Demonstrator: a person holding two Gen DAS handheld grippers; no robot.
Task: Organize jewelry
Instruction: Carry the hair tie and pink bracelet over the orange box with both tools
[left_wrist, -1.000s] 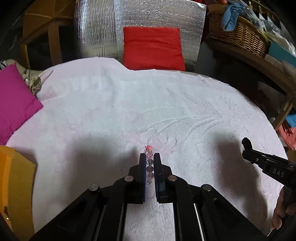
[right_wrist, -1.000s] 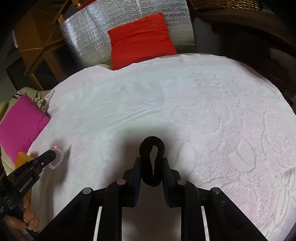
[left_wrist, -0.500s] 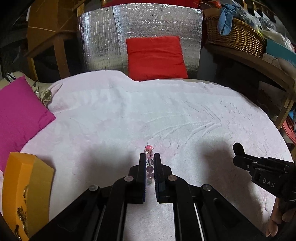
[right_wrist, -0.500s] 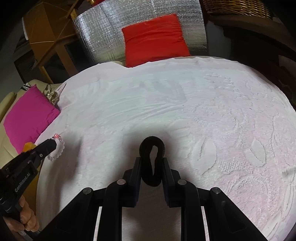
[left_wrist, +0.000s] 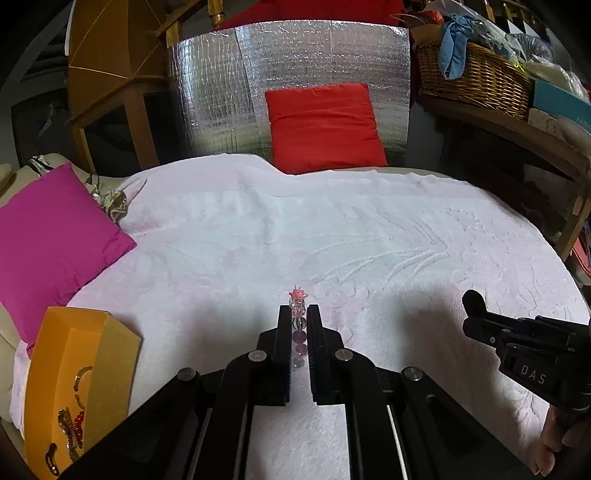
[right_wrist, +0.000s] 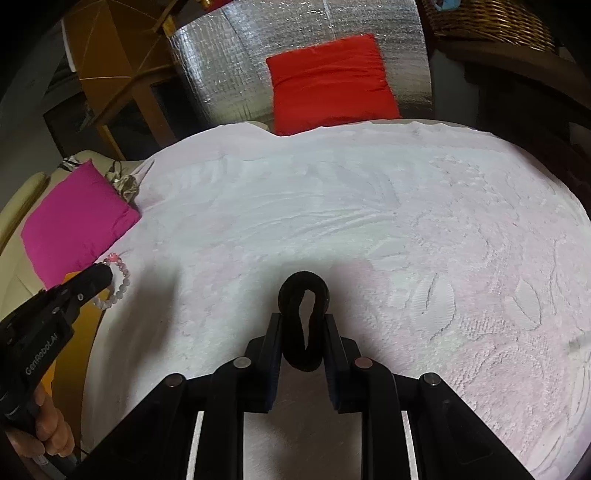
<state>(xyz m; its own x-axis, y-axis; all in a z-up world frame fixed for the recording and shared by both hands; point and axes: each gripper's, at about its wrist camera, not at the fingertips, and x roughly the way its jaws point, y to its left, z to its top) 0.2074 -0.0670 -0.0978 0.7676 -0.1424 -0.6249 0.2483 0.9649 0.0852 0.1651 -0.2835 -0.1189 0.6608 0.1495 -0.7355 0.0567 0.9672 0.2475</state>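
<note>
My left gripper (left_wrist: 298, 314) is shut on a pink and clear beaded bracelet (left_wrist: 297, 325), held edge-on above the pale pink cloth (left_wrist: 332, 229). In the right wrist view the same bracelet (right_wrist: 120, 280) hangs as a loop from the left gripper (right_wrist: 98, 275) at the lower left. My right gripper (right_wrist: 303, 321) is shut on a black hair tie (right_wrist: 303, 317), squeezed into a narrow loop above the cloth (right_wrist: 369, 221). In the left wrist view, the right gripper (left_wrist: 474, 301) pokes in from the right. An orange jewelry box (left_wrist: 77, 384) holding several pieces stands at the lower left.
A magenta cushion (left_wrist: 48, 240) lies at the cloth's left edge, a red cushion (left_wrist: 323, 125) at the back against silver foil (left_wrist: 258, 74). A wicker basket (left_wrist: 476, 77) sits on a wooden shelf at the right. A hand (right_wrist: 44, 435) grips the left tool.
Both grippers rose and drew back a little with their loads. The orange box has come into the left wrist view at the lower left, and more of the room behind the cloth shows.
</note>
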